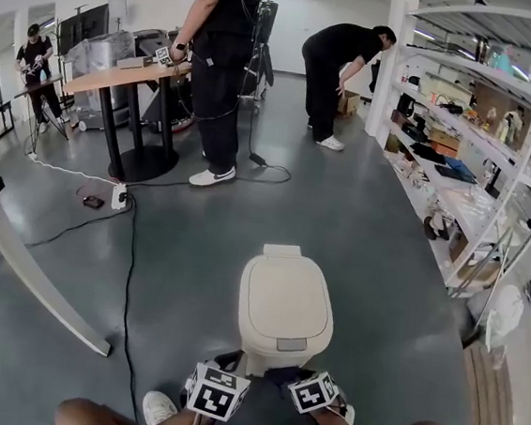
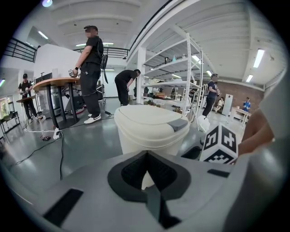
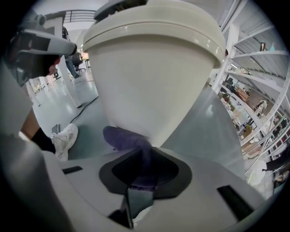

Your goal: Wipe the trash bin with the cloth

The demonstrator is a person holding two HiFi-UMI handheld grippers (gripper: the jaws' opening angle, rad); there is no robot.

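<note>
Cream plastic, the trash bin (image 1: 286, 303) stands upright in the lower middle of the head view, on grey floor (image 1: 382, 266), its lid shut. The lid's long axis runs up and down the frame. Its grey tab (image 1: 291, 344) is at the lower edge, toward the two grippers at the bottom of the frame.

The right gripper (image 3: 147, 154) is low against the bin's near side. In its own view the bin's wall fills the upper middle of the frame. Its jaws are closed on a dark purple cloth (image 3: 129, 139). The cloth runs from the jaws up and to the left, and its free end lies against the lower part of the bin's wall.

The left gripper (image 2: 146, 156) sits just beside the right one, a little further from the bin. Its jaws meet at the tips with nothing between them. In its view the bin stands in the middle of the frame, just above them.

There is one bin, one cloth and two grippers. Three people show in the upper part of the head view, one of them at a wooden table (image 1: 119, 76) in the upper left. A white shelf rack (image 1: 463, 124) runs down the right side.
</note>
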